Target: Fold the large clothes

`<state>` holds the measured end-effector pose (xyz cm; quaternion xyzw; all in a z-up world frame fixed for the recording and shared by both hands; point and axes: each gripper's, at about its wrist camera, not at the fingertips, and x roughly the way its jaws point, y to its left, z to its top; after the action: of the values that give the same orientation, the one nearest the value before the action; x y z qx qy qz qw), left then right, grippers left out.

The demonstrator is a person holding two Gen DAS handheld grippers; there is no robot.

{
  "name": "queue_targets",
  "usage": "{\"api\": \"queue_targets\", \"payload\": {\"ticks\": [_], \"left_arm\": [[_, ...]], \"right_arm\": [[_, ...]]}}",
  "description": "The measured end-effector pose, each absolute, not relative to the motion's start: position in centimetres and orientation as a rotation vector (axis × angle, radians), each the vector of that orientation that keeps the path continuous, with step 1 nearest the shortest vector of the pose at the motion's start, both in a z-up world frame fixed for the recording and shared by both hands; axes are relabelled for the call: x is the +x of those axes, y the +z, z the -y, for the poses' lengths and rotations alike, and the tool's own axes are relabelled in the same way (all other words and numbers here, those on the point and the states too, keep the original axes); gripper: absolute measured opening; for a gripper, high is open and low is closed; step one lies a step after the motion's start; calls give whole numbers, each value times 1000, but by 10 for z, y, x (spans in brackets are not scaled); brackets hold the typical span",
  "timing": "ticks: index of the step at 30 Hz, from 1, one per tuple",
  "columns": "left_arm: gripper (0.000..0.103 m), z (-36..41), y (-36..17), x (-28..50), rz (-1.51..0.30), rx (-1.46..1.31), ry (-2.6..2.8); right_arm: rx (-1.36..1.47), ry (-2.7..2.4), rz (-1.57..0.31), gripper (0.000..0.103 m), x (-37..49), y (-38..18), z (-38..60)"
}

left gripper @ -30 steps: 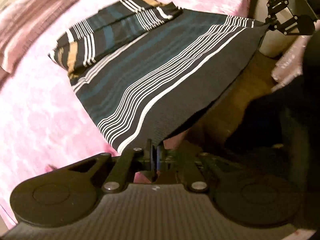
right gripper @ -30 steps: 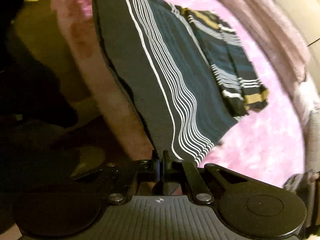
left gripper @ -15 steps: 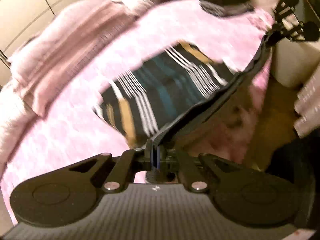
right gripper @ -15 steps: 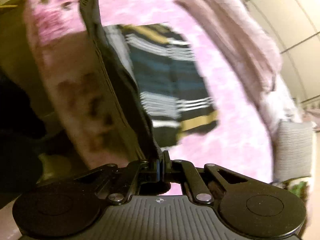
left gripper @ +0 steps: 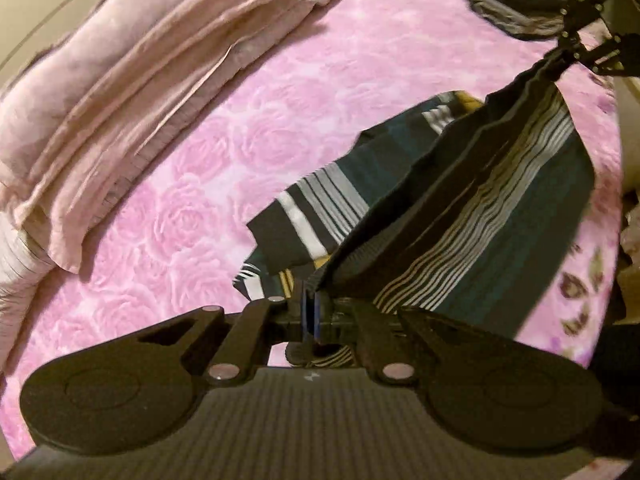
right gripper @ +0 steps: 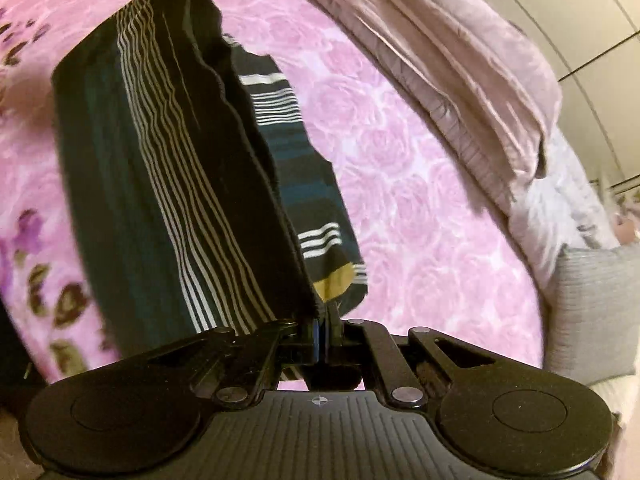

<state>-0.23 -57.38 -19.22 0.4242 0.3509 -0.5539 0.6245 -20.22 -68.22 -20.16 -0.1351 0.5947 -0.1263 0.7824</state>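
Your left claw point(left gripper: 309, 312) is clamped tight on one corner of the dark, white-striped knit garment point(left gripper: 500, 216), and your right claw point(right gripper: 322, 336) is pinched shut on the opposite corner, so the hem hangs taut between them, lifted off the pink rose-patterned bed cover point(left gripper: 248, 152). The rest of the garment lies on the bed beneath, its folded-in sleeves with teal and mustard bands point(right gripper: 320, 216) showing past the raised edge. By the look of it you are midway through the lengthwise fold, bringing the hem over towards the collar end. The next move calls for carrying both corners level and together, then lowering them so the hem lands square on the far edge before you let go. Ahead there is open cover to lay it on; farther off, the folded pale pink blanket point(left gripper: 132, 92) runs along the bed's far side, and a stack of folded dark clothes point(left gripper: 516, 4) sits near your right claw, well clear of the landing spot.
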Motion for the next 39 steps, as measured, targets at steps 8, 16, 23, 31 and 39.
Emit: {"api": "queue_targets", "payload": {"ticks": [8,16,23,31,39], "left_arm": [[1,657,-262,58,-938,1030,-1237],[7,686,-348,105,-980,995,-1198],[8,651,-327,136,-955,829,-1043],[8,627,-335,83,-1054,679,-1195],[3,622,-369,99,-1059,723,-1155]], "right_arm": [[-111,-216,-1303,0,-160,-261,799],[78,-295,-1319,4,-135,-343,859],[195,-708,-1148,34,-169,-314,869],[546,-612,-1010,34,-189,-301,815],[539,-632,-1009,34,-200,-318,806]]}}
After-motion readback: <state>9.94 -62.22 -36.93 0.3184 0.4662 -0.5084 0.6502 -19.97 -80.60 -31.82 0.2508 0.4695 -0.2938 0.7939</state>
